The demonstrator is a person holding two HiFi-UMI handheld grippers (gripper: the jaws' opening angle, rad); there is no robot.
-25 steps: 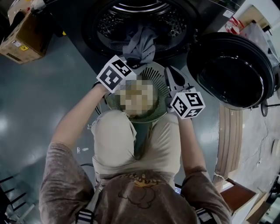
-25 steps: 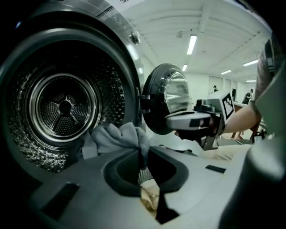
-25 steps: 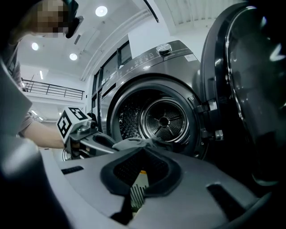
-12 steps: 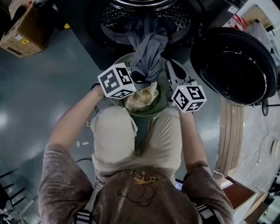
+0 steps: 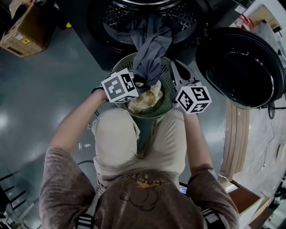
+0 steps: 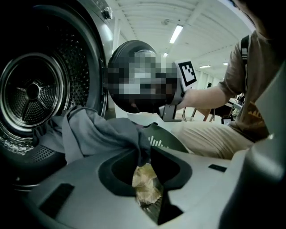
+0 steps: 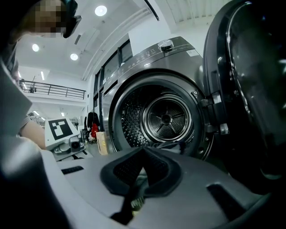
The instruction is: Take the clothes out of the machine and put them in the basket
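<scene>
— What lies left of the fingers?

— A cardboard box [image 5: 21, 32] on the floor, well apart from the left gripper [image 5: 140, 83]. That gripper's jaws have just been opening, and one end of the grey garment [image 5: 149, 49] sits between the tips, with the pads on it.

— Where does the garment run from there?

— Up and away from the tips, over the lip and into the machine's drum [image 5: 147, 13]. Its lower end hangs inside the green basket [image 5: 166, 96]. Just below the left fingertips a crumpled beige cloth [image 5: 145, 100] lies in the basket.

— And the other one?

— The right gripper [image 5: 172, 66] hangs over the basket's rim beside the garment, its jaws closed tip to tip on nothing. Further right, the machine's door [image 5: 241, 67] stands open.
</scene>
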